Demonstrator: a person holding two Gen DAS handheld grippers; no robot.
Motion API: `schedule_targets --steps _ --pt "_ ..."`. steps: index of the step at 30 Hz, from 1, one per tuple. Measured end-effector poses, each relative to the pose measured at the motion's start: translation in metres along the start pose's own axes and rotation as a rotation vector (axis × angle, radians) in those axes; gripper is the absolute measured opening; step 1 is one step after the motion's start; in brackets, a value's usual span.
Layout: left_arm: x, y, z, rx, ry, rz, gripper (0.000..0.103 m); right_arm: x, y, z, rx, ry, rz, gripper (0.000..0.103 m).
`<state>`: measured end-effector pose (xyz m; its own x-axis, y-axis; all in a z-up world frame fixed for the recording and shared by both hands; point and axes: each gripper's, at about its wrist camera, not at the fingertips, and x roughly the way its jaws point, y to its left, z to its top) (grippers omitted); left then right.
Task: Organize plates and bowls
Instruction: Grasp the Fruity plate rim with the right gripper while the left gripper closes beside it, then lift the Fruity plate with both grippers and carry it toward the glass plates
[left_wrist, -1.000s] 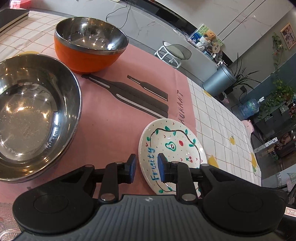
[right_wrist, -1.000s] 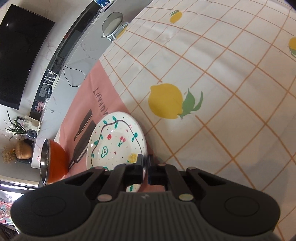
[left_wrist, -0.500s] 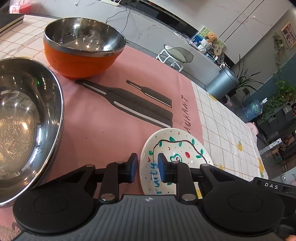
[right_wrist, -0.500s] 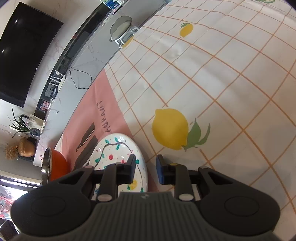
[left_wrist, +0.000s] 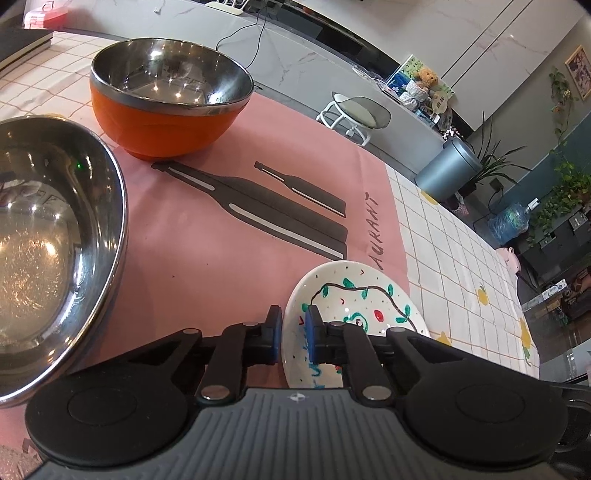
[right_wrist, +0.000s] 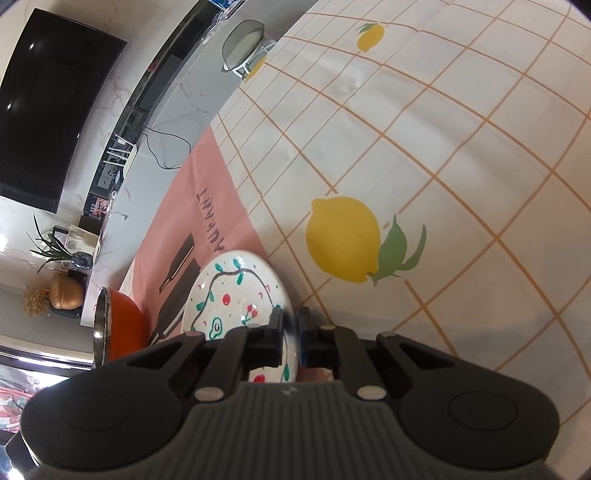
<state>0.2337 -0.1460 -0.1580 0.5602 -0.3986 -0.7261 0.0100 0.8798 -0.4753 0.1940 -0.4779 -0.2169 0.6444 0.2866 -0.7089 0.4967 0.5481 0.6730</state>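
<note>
A white painted plate (left_wrist: 354, 306) with fruit drawings lies at the edge of the pink mat (left_wrist: 207, 236). My left gripper (left_wrist: 293, 334) straddles the plate's left rim, its jaws a little apart with the rim between them. My right gripper (right_wrist: 291, 332) straddles the plate's (right_wrist: 232, 295) right rim, its jaws narrowly apart around the rim. An orange bowl (left_wrist: 166, 96) with a steel inside stands at the far end of the mat. A large steel bowl (left_wrist: 48, 240) stands to the left.
A lemon-print checked tablecloth (right_wrist: 424, 166) covers the table to the right of the mat. A dark flat object (left_wrist: 22, 44) lies at the far left. The table edge runs behind the orange bowl (right_wrist: 118, 325).
My right gripper opened from shut, then narrowed around the plate's right rim. My left gripper moved closer over the plate's left rim. The plate looks slightly tilted in the left wrist view.
</note>
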Motion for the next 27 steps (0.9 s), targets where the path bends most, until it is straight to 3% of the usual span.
schedule_targets --steps 5,15,17,27 --pt "-0.017 0.006 -0.004 -0.071 -0.021 -0.061 0.014 -0.014 -0.010 -0.003 0.076 -0.009 0.054 0.004" --pt "-0.016 0.038 -0.009 -0.392 0.032 -0.144 0.014 -0.007 -0.053 -0.009 0.403 0.053 0.173 0.008" --pt "-0.013 0.039 -0.010 -0.399 0.036 -0.137 0.014 -0.004 -0.060 -0.012 0.454 0.061 0.196 0.009" --pt "-0.002 0.032 -0.012 -0.333 0.063 -0.076 0.014 -0.004 -0.048 -0.011 0.371 0.061 0.176 0.010"
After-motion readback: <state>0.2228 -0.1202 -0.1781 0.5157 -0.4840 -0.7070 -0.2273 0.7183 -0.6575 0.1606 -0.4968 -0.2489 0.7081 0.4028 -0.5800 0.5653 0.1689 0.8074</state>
